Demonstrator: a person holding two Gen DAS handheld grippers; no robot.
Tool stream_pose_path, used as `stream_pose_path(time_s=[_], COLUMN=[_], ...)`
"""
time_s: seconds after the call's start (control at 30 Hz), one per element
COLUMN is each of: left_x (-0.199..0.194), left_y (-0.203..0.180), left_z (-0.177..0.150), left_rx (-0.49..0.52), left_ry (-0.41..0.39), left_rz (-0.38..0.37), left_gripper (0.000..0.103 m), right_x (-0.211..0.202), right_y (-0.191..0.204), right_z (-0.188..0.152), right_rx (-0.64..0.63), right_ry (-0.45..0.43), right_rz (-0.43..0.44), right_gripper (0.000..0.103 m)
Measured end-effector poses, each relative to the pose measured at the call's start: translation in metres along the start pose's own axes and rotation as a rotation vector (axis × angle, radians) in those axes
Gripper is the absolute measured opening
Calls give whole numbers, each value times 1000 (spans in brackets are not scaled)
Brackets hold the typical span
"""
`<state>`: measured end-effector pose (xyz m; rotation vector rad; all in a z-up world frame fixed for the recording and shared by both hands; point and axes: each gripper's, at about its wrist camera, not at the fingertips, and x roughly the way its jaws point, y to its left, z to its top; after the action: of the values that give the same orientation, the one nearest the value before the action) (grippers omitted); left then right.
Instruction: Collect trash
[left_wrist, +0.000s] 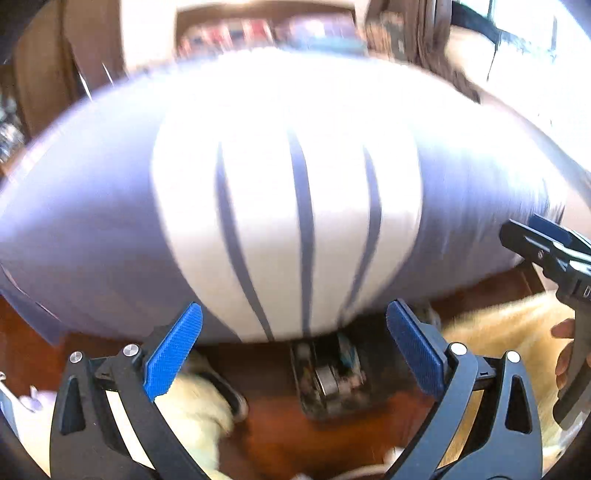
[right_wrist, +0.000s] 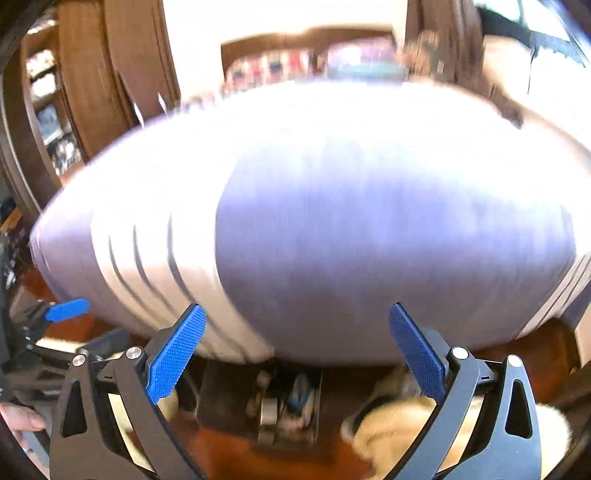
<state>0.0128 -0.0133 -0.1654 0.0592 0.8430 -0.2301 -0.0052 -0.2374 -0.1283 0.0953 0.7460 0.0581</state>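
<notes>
Both views are blurred. Our left gripper (left_wrist: 293, 345) and right gripper (right_wrist: 297, 347) hover with fingers spread wide, grasping nothing, before a bed (left_wrist: 110, 221) with a lavender and white striped cover. No trash can be made out. Under the bed's edge sits a dark tray (left_wrist: 328, 376) on the wooden floor (left_wrist: 277, 435).

Both views look forward along spread blue fingers, low and close, at a blurred striped bed (left_wrist: 295, 192); the left wrist view faces its white band head-on, and catches the right gripper (left_wrist: 546, 243) at its right edge; the right wrist view sits further right, facing the purple part of the bed (right_wrist: 369, 240), with the left gripper (right_wrist: 66, 310) at its left edge; both share the bed, the tray (left_wrist: 328, 380) on the floor under it, and the shelf (left_wrist: 266, 29) behind.
</notes>
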Motion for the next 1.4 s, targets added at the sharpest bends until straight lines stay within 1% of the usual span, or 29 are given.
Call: stream_pose_path(time_s=[0.03, 0.13, 0.2, 0.23, 0.3, 0.33, 0.43, 0.53, 0.63, 0.7, 0.83, 1.03, 1.3, 1.4], left_x=[-22, -65, -96, -107, -123, -134, -152, -163, -171, -174, -175, -175, -177, -178], left_y=[1, 1, 2, 4, 4, 5, 3, -2, -4, -4, -5, -8, -8, -9], left_z=[13, 39, 56, 63, 72, 78, 87, 94, 98, 98, 96, 94, 95, 95], left_rx=[-2, -5, -20, -29, -40, -45, -50, -51, -63, -65, -60, -55, -49, -48], left_ry=[-70, -209, -306, -343, -389, -424, -467, -495, -508, -511, -508, -509, -513, -517], left_rz=[22, 96, 128, 137, 145, 150, 163, 164, 156, 151, 123, 98, 94, 96], left_gripper=[95, 95, 95, 95, 95, 95, 95, 95, 95, 95, 95, 95, 95, 95], right_x=[-18, -56, -76, -89, -103, -110, -128, -142, -149, -149, -156, -159, -159, -159], right_y=[3, 9, 10, 12, 9, 8, 5, 1, -5, -4, -6, -4, -1, -2], right_z=[11, 33, 47, 56, 65, 71, 82, 90, 94, 97, 98, 97, 98, 100], right_rx=[-12, -30, -48, -61, -61, -59, -52, -39, -8, -2, 9, 5, 2, 3], right_ry=[-65, -202, -273, -329, -379, -404, -461, -491, -500, -499, -510, -511, -498, -500], right_rz=[-26, -68, -101, -120, -123, -121, -126, -147, -160, -180, -188, -177, -143, -146], right_gripper=[100, 100, 100, 100, 100, 100, 100, 100, 100, 100, 100, 100, 100, 100])
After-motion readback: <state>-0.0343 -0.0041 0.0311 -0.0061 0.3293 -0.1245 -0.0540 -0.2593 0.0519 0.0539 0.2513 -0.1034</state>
